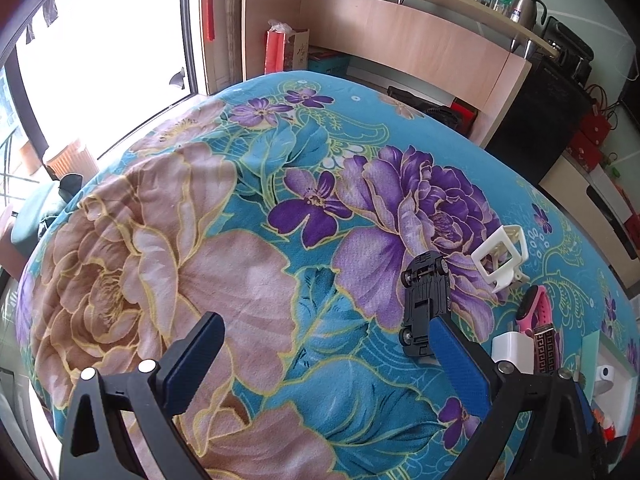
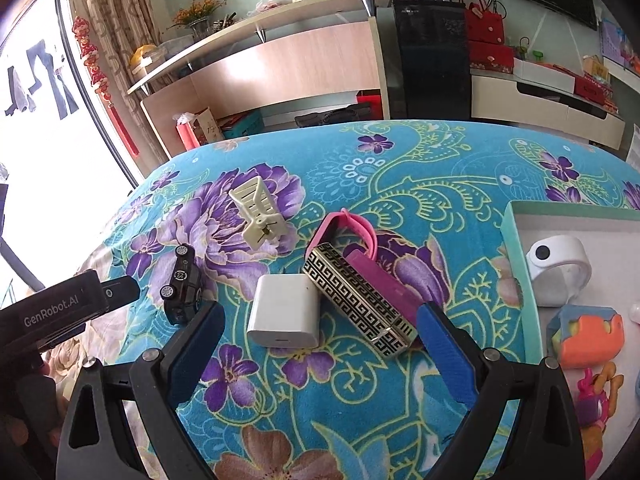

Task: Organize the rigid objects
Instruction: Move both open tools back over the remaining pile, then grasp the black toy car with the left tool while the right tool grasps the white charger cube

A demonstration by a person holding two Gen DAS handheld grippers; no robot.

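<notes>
Both claws hang released over a floral-covered bench (image 2: 360, 400). A black toy car (image 1: 426, 304) lies touching the left claw's (image 1: 332, 364) right finger. A white charger block (image 2: 285, 311) sits between the right claw's (image 2: 320, 340) fingers, just ahead.

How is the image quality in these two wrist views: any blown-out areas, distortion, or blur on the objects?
Left wrist view: window blown out to white, strong fisheye bowing of the floral cloth; black toy car sharp. Right wrist view: same overexposed window at left, dark vignette in corners; white charger and patterned box in focus, no motion blur.
</notes>
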